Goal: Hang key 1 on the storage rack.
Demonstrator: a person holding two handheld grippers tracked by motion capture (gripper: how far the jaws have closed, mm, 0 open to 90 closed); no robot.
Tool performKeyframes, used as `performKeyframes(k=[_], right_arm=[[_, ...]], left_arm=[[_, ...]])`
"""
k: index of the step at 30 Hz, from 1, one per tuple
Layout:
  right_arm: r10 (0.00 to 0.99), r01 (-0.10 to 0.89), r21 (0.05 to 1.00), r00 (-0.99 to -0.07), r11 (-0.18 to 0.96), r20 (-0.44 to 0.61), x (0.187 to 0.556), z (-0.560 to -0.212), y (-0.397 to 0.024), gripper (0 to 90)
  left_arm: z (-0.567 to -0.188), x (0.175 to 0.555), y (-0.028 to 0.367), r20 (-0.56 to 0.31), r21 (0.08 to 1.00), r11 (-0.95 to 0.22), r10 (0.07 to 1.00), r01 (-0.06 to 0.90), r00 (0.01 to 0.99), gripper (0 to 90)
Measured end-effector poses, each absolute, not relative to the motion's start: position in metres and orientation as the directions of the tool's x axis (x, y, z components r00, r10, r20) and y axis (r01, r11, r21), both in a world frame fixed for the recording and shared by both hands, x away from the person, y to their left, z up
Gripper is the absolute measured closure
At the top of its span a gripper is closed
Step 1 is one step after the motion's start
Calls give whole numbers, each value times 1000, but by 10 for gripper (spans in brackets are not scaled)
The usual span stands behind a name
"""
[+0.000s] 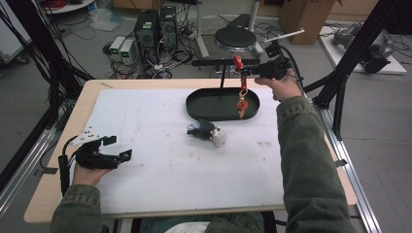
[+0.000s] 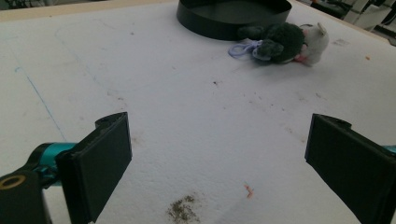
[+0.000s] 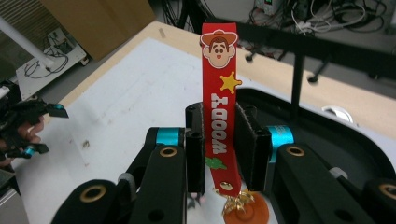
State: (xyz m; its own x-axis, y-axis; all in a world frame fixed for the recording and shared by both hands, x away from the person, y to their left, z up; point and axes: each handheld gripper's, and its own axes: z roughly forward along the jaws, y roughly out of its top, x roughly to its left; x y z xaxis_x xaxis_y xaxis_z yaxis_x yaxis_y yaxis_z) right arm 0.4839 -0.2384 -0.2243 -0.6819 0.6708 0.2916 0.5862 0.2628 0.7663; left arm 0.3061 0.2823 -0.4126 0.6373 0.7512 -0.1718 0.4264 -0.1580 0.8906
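The white mat (image 1: 160,160) lies mostly bare, with wide room toward its left and near edges. At its far edge sits the black oval tray (image 1: 201,108), a black T-stand (image 1: 222,68) rising from it. A dark plush toy (image 1: 206,131) lies just before the tray. The right gripper (image 1: 248,72) pinches the red strap keychain (image 3: 219,121) above the tray beside the stand's bar. The left gripper (image 1: 121,148) rests spread, near the mat's left edge
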Motion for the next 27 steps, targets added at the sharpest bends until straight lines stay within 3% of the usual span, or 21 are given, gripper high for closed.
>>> performKeyframes(k=[17,27], right_arm=[[661,555,766,-712,323,238,530,-217,-174,748],[655,542,786,-715,297,245,545,-213,-168,748]], left_arm=[[-413,306,282,-150,898,-164,756,407,637,73],[-414,310,286,-167,902,-137,764,410,623,69]])
